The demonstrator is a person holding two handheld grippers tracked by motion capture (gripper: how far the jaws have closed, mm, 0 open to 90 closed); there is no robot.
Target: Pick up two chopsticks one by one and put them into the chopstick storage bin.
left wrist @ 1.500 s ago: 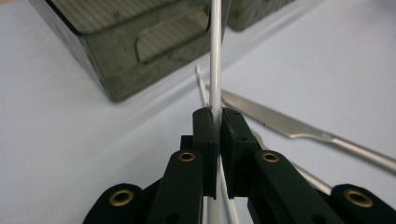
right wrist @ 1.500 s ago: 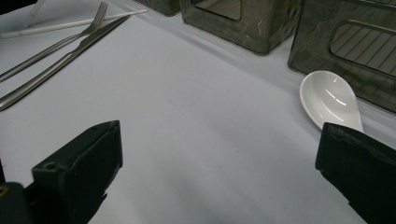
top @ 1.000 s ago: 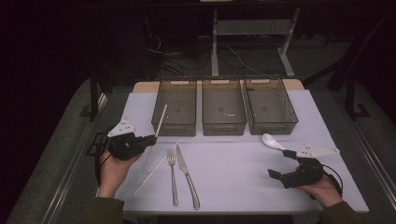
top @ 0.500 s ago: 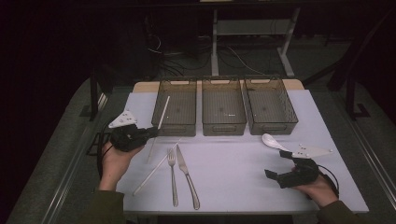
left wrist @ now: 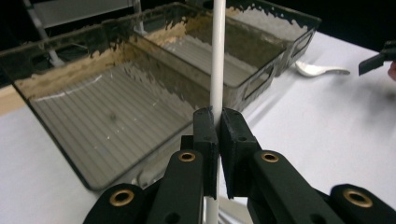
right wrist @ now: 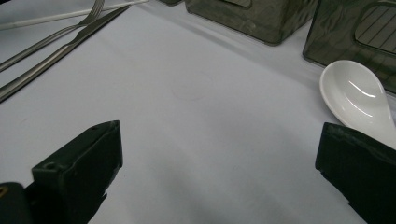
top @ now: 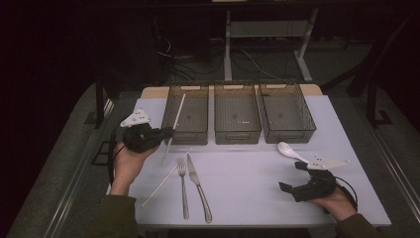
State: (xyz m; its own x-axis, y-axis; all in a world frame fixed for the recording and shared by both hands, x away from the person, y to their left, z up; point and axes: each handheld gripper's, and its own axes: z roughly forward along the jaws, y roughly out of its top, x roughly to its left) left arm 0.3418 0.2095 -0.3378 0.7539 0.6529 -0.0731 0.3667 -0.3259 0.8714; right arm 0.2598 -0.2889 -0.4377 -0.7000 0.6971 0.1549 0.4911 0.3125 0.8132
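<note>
Left gripper [left wrist: 216, 135] clamped low on white chopstick [left wrist: 217, 56] over the left bin [top: 187, 115]'s near rim, right gripper [right wrist: 219, 172] released; stick may pivot, probably striking the rim.

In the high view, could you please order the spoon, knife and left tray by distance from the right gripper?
From the right gripper:
1. Spoon, just above it.
2. Knife, left, mid-table.
3. Left tray, far upper left.
</note>
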